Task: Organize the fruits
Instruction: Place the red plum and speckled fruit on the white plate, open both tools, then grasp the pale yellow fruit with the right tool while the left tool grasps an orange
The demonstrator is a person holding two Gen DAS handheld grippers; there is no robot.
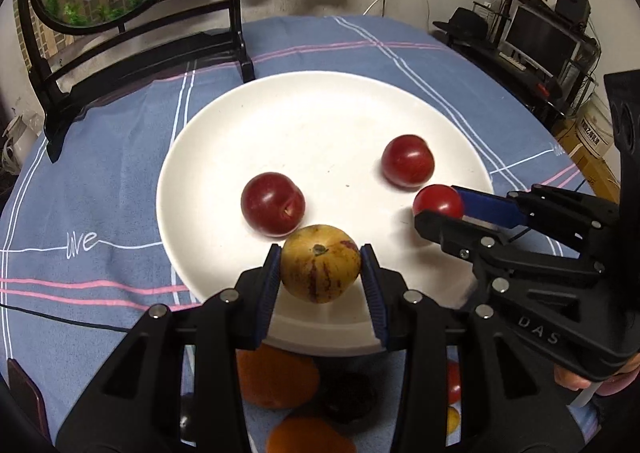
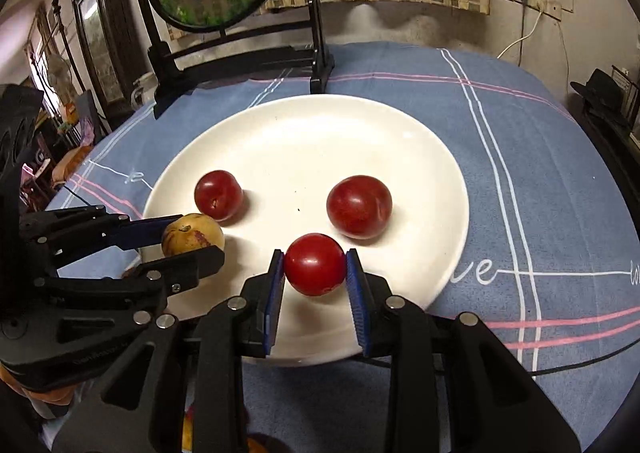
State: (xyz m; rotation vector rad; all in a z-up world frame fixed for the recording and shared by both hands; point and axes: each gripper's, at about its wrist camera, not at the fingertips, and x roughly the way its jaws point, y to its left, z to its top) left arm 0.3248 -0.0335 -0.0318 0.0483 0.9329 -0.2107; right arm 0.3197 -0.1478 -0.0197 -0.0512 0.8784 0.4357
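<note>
Two red plums point(image 1: 273, 203) already sit on the white plate point(image 1: 320, 101), while the left gripper point(image 1: 320, 273) squeezes a yellow streaky fruit point(image 1: 320, 263) and the right gripper point(image 2: 315, 267) squeezes a small red fruit point(image 2: 315, 264) above it, with more fruit point(image 1: 276, 377) waiting on the cloth.

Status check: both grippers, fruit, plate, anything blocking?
Left gripper shut on yellow striped fruit. Right gripper shut on small red fruit. Both over white plate; two red plums already on it. Nothing blocking.

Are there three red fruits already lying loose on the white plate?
No: only two red plums lie on the plate; the third red fruit is in the right tongs.
</note>
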